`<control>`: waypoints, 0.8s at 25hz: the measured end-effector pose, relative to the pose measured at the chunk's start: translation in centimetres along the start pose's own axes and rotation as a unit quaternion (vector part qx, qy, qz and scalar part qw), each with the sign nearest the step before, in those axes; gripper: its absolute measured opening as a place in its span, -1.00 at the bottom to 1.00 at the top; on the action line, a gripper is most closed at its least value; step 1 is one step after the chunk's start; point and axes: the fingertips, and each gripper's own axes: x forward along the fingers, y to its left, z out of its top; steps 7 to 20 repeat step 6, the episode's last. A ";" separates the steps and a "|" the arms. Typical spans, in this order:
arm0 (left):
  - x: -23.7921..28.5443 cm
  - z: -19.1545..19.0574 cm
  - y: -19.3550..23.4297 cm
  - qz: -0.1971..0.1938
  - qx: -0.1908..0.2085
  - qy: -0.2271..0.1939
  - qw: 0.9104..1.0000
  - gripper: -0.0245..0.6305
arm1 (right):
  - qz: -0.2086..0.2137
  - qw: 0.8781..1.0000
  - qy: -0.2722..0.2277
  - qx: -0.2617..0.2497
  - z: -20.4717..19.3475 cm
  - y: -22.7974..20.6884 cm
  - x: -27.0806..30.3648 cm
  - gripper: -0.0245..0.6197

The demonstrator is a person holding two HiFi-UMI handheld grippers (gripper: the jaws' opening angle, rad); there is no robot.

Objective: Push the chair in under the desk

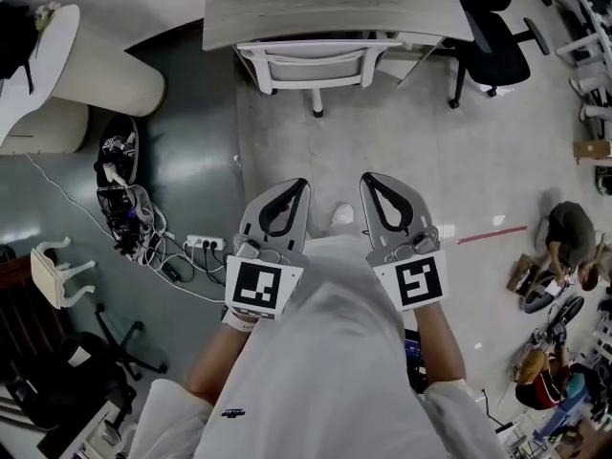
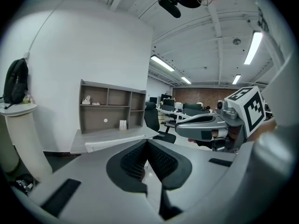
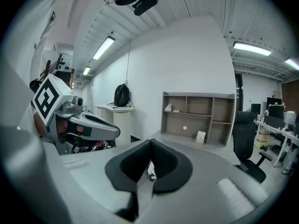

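Note:
A white chair [image 1: 316,65] stands at the grey desk [image 1: 335,12], its seat partly under the desktop at the top of the head view. Both grippers are held side by side well short of it, pointing toward it. My left gripper [image 1: 298,185] is shut with nothing between its jaws, and so is my right gripper [image 1: 369,178]. In the left gripper view the shut left gripper [image 2: 148,142] points at the chair's white back [image 2: 113,142] in front of the desk [image 2: 103,135]. In the right gripper view the right gripper [image 3: 150,142] hides most of the chair.
A black office chair [image 1: 492,51] stands right of the desk. Cables and a power strip [image 1: 201,244] lie on the floor at the left, near a round white counter [image 1: 96,65]. A person [image 1: 572,232] crouches at the far right. An open shelf unit [image 2: 110,108] sits on the desk.

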 end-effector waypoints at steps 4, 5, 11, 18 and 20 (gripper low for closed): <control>0.1 -0.1 -0.2 -0.002 -0.012 0.011 1.000 -0.91 | -0.003 1.000 0.008 0.001 -0.4 -0.2 -0.2 -0.93; 0.2 -0.1 -0.3 -0.003 -0.011 0.011 1.000 -0.91 | -0.003 1.000 0.010 0.001 -0.5 -0.2 -0.3 -0.93; 0.2 -0.1 -0.3 -0.003 -0.011 0.010 1.000 -0.91 | -0.004 1.000 0.012 0.003 -0.7 -0.3 -0.3 -0.93; 0.2 -0.1 -0.3 -0.003 -0.011 0.010 1.000 -0.91 | -0.004 1.000 0.012 0.003 -0.7 -0.3 -0.3 -0.93; 0.2 -0.1 -0.3 -0.003 -0.011 0.010 1.000 -0.91 | -0.004 1.000 0.012 0.003 -0.7 -0.3 -0.3 -0.93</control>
